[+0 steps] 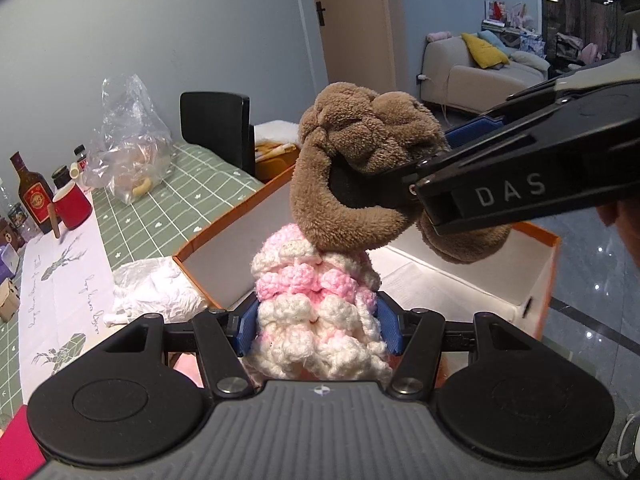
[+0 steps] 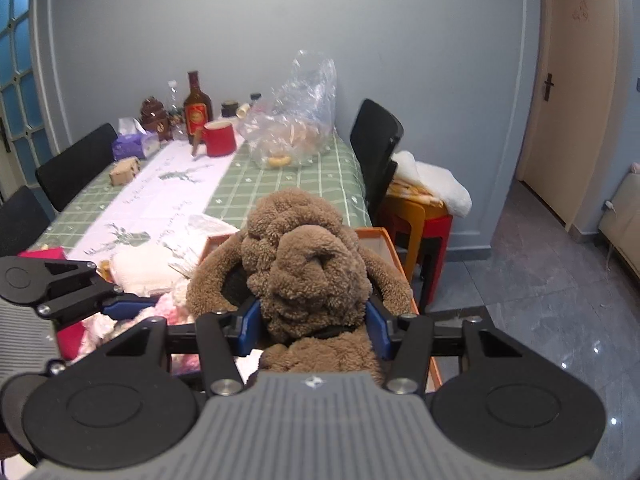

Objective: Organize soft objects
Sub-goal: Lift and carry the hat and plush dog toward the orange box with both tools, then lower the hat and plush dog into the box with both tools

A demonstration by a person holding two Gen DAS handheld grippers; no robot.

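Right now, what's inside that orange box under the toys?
The orange box shows bare white walls and a white floor. The brown plush toy and pink knitted item cover its middle, so anything beneath them is hidden.

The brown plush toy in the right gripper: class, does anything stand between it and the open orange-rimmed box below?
Nothing visible does. The brown plush toy, clamped in the right gripper, hangs over the orange-rimmed white box, whose visible floor is bare. The pink-and-white crocheted piece in the left gripper sits just beneath the toy, at the box's near side.

"DAS" on right tongs (white lettering)
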